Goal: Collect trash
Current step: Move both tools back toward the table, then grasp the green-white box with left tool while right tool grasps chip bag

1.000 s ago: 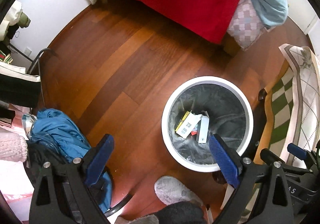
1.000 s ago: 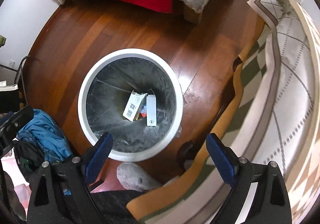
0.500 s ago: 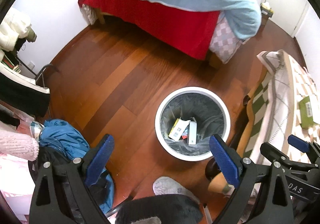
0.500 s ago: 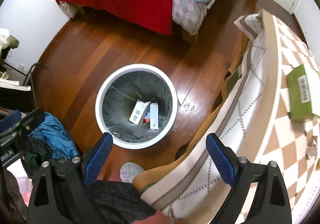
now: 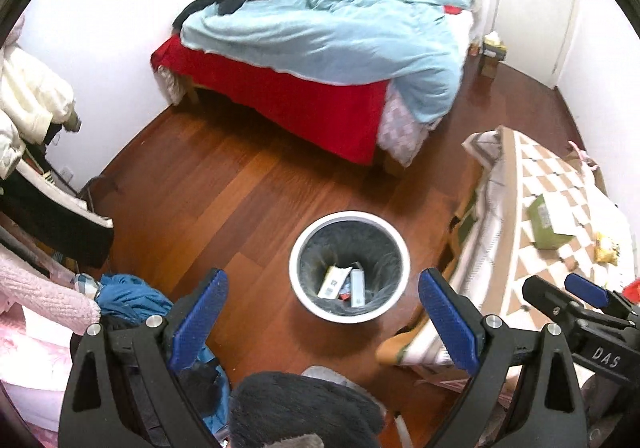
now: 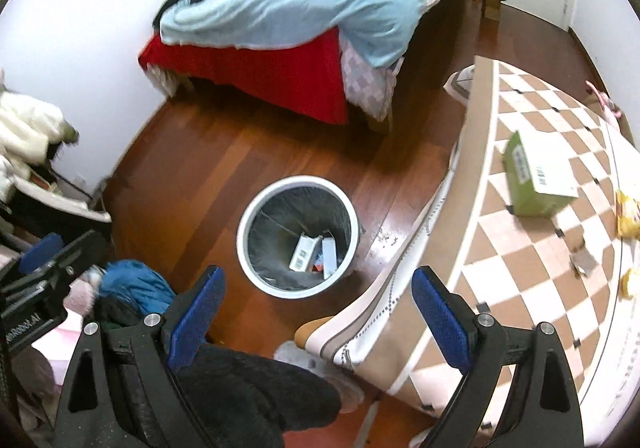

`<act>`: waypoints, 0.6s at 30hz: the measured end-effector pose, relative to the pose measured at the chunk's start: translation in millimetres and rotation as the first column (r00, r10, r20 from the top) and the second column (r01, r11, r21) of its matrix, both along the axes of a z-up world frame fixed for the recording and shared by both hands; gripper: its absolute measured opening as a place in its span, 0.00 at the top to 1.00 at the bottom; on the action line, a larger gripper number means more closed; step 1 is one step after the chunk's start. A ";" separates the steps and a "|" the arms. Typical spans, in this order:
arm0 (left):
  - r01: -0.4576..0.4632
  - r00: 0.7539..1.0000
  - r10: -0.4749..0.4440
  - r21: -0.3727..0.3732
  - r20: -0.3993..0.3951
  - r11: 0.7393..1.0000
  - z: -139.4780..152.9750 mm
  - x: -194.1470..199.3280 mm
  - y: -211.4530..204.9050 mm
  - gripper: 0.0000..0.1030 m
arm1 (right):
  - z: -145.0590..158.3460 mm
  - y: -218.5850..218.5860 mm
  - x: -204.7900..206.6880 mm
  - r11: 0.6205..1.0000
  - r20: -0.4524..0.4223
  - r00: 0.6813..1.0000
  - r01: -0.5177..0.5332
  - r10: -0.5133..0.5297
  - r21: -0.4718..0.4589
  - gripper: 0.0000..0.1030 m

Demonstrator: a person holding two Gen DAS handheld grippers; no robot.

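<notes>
Both hand-held grippers (image 5: 320,322) (image 6: 316,314) wide, empty; we'd pinch the green carton (image 6: 534,178), light, stiff, across its narrow sides on the bench (image 6: 520,268).

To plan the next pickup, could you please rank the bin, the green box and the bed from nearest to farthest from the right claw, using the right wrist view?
1. Bin: on the floor just ahead of the right claw, slightly left.
2. Green box: on the checkered table, ahead to the right.
3. Bed: against the far wall.
</notes>
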State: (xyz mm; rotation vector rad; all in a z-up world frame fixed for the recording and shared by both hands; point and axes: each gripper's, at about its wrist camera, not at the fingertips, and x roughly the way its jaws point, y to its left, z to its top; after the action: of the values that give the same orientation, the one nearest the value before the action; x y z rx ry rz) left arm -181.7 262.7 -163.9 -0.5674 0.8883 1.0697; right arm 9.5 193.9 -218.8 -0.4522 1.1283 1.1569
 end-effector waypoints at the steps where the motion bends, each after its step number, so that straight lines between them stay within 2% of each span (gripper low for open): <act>1: 0.008 1.000 -0.008 0.002 0.007 1.000 2.9 6.4 -5.0 0.06 | 4.5 -8.2 3.8 1.000 -0.008 1.000 0.016 -0.016 0.015 0.07; 6: 0.088 0.995 -0.087 -0.024 0.038 0.996 0.5 65.7 -27.4 0.06 | 18.1 -57.1 47.9 0.990 -0.069 0.990 0.130 -0.126 0.046 0.07; 11: 0.190 0.981 -0.184 -0.097 0.065 0.977 -25.1 160.1 -42.2 0.06 | 9.0 -106.0 120.8 0.962 -0.045 0.961 0.272 -0.272 -0.003 0.07; 15: 0.246 0.969 -0.236 -0.161 0.078 0.956 -49.9 238.7 -48.1 0.06 | -10.2 -139.6 197.0 0.909 -0.016 0.911 0.410 -0.412 -0.071 0.07; 18: 0.265 0.964 -0.249 -0.236 0.097 0.935 -68.6 288.9 -41.5 0.06 | -29.6 -156.2 263.6 0.851 0.021 0.858 0.512 -0.513 -0.120 0.07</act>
State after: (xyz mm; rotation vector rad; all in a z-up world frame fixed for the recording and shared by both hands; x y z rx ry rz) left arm 107.2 221.1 -232.5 -0.6686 1.0152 0.7037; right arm 273.1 37.6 -248.4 -0.2109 1.2386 0.6222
